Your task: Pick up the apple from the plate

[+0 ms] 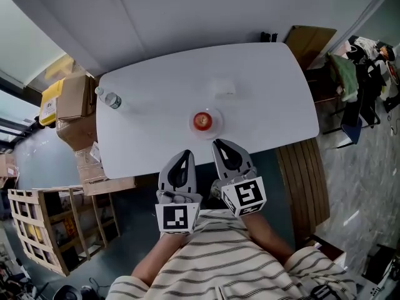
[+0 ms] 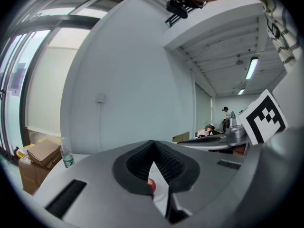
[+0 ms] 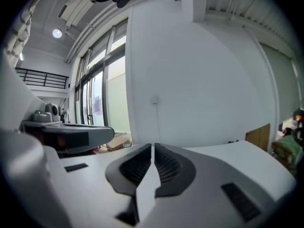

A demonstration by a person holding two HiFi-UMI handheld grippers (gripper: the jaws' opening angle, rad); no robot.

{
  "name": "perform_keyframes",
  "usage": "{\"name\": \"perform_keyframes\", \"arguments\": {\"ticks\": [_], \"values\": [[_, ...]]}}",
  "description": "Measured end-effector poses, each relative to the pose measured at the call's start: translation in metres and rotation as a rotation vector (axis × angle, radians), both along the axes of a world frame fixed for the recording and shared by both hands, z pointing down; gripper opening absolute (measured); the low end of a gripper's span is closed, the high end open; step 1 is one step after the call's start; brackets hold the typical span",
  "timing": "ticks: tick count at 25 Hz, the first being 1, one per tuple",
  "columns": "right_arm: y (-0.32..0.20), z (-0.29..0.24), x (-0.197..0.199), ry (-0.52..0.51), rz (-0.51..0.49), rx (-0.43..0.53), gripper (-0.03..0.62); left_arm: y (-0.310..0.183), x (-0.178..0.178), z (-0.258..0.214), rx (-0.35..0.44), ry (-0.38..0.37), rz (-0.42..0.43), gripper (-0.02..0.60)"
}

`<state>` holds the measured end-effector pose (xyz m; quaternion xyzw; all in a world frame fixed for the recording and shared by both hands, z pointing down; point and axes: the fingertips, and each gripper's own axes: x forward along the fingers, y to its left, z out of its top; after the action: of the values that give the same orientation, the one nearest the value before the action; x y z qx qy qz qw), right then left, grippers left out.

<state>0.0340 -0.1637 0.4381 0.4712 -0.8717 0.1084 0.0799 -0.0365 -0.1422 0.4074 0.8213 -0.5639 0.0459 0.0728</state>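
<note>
Head view. White desk (image 1: 262,86) with rounded corners, seen from steeply above. Red apple (image 1: 202,120) sits on a small pale plate (image 1: 214,125) near the desk's near edge, about mid-width. Left claw (image 1: 185,153) and right claw (image 1: 217,144) are held side by side just short of that edge, tips pointing toward the plate; neither touches apple or plate. The right claw's tips are nearer the plate than the left's. Each carries a marker cube (image 1: 177,219) at its rear, above striped sleeves (image 1: 206,267). A clear water bottle (image 1: 110,99) stands at the desk's left end, well apart from the apple. Cardboard boxes (image 1: 75,99) are on the floor off the left end, and a slatted wooden bench (image 1: 305,180) lies along the right.

Left gripper view. Left claw (image 2: 153,143) has its jaws together, tips meeting, with nothing gripped. Through the narrow wedge below the tips, a sliver of the apple (image 2: 151,185) shows on the plate (image 2: 160,194), beyond the jaws. Water bottle (image 2: 67,157) is far left, with a cardboard box (image 2: 42,152) beside it.

Right gripper view. Right claw (image 3: 152,147) has its jaws together, pads closed on nothing; only bare desk (image 3: 247,151) shows past them. The apple is not visible here. The left claw's body (image 3: 66,136) shows at the left.
</note>
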Motion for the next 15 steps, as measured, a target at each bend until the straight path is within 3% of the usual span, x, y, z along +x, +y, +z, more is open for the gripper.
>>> {"name": "perform_keyframes", "arguments": {"ticks": [4,15], "values": [[-0.013,0.02,-0.002,0.017,0.017,-0.04,0.014,-0.011,-0.003,0.002,-0.003,-0.006,0.022,0.005],[-0.045,0.09,-0.007,0.095,0.03,-0.117,0.115,-0.022,-0.016,0.022,-0.04,-0.025,0.047,0.005]]}}
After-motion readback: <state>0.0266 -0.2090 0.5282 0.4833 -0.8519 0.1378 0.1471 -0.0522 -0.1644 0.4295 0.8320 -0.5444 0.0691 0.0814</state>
